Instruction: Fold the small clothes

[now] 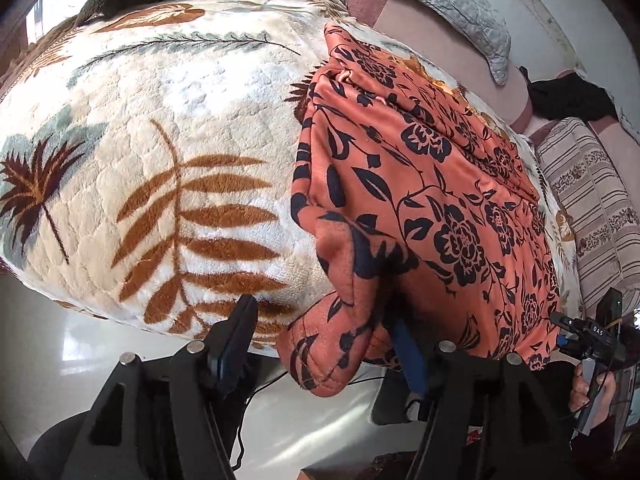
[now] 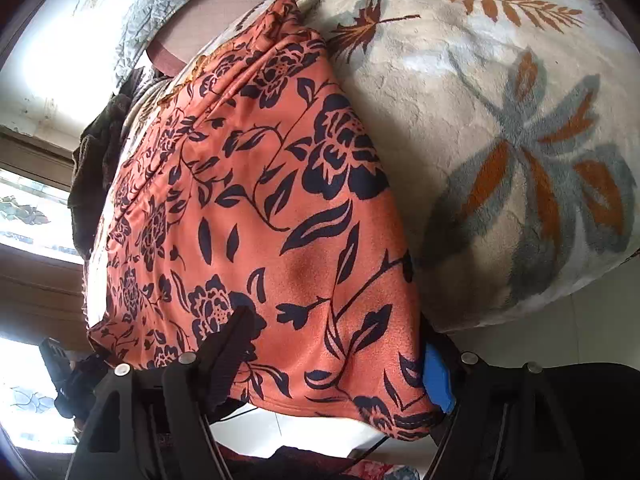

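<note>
On leaf-print blanket [image 1: 160, 128]: orange floral garment [image 1: 420, 184] | beyond: grey quilt [image 1: 452, 4]

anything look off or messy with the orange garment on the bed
The orange floral garment lies partly folded on the leaf-print blanket, but its near corner is bunched and droops over the bed's edge. Nothing looks torn or stained.

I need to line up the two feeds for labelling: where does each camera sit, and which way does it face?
Left wrist: on the left tool, looking down at the orange floral garment on the leaf-print blanket; a hand with the other tool shows at right.
Right wrist: on the right tool, looking down at the garment's near hem; the other tool shows at left.
Shared: garment, blanket, grey quilted pillow.
</note>
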Demonstrator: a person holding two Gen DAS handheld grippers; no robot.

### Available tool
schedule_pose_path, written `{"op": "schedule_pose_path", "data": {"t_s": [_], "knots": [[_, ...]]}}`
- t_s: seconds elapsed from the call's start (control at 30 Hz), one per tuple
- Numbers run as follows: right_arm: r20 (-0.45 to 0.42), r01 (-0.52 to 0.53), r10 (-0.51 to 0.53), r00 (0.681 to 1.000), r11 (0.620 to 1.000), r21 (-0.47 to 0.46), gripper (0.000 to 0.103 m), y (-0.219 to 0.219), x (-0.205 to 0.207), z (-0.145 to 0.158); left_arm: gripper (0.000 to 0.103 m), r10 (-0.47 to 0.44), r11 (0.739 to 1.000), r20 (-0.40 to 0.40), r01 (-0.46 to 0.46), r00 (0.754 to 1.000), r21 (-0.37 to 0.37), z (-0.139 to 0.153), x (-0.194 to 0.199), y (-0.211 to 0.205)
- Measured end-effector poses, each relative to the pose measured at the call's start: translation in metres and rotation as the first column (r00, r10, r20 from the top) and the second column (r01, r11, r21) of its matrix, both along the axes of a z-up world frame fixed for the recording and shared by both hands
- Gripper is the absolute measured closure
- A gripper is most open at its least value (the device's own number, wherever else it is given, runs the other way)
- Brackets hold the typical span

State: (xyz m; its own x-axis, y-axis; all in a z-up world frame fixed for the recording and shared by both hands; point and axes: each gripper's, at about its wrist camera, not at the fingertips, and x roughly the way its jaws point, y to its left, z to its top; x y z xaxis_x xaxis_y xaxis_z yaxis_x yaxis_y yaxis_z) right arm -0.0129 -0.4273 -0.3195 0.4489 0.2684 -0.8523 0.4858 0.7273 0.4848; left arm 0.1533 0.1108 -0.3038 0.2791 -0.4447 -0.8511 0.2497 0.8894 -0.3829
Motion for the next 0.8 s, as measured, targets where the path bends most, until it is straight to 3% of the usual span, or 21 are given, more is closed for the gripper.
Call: {"op": "schedule_pose_path", "data": {"t_s": [0.03,0.07,0.1,0.13,0.17,0.3,0.47,0.63,0.8], "knots": [[-0.002,-0.023,0.023,1.000,1.000,-0.002,0.035,0.003,0.002,-0.002,0.040,-0.004,1.000,0.002,0.004,1.000,0.003,-0.001,0.000,-0.001],[-0.024,-0.048,0.048,0.999,0.999,-0.015,0.064,0.006,0.005,-0.006,0.060,-0.015,1.000,0.005,0.015,1.000,0.001,-0.001,0.000,-0.004],[-0.062,-0.071,0.068,0.996,0.996,-0.052,0.088,0.010,0.007,-0.006,0.071,-0.032,0.999,0.000,0.032,0.999,-0.003,-0.001,0.000,-0.005],[-0.077,-0.090,0.084,0.993,0.993,-0.070,0.091,0.012,0.007,-0.004,0.085,-0.045,0.999,-0.005,0.045,0.999,-0.010,0.000,0.001,-0.008],[-0.072,-0.105,0.101,0.992,0.992,-0.064,0.094,0.015,0.008,0.001,0.093,-0.052,0.998,0.000,0.052,0.999,-0.021,0.002,0.000,-0.008],[0.019,-0.157,0.158,0.987,0.987,-0.023,0.095,0.017,0.006,0.040,0.097,-0.100,0.992,0.039,0.102,0.994,-0.075,0.024,0.001,-0.012],[0.246,-0.176,0.157,0.956,0.983,0.054,0.095,0.005,0.015,0.101,0.098,-0.127,0.964,0.127,0.153,0.984,-0.217,0.084,0.019,-0.014],[0.435,-0.091,0.026,0.900,0.987,0.129,0.095,-0.022,0.058,0.137,0.098,-0.039,0.942,0.204,0.104,0.978,-0.319,0.144,0.071,-0.017],[0.500,0.068,-0.174,0.848,0.972,0.224,0.095,-0.071,0.125,0.138,0.097,0.085,0.952,0.233,-0.010,0.969,-0.306,0.165,0.144,-0.030]]}}
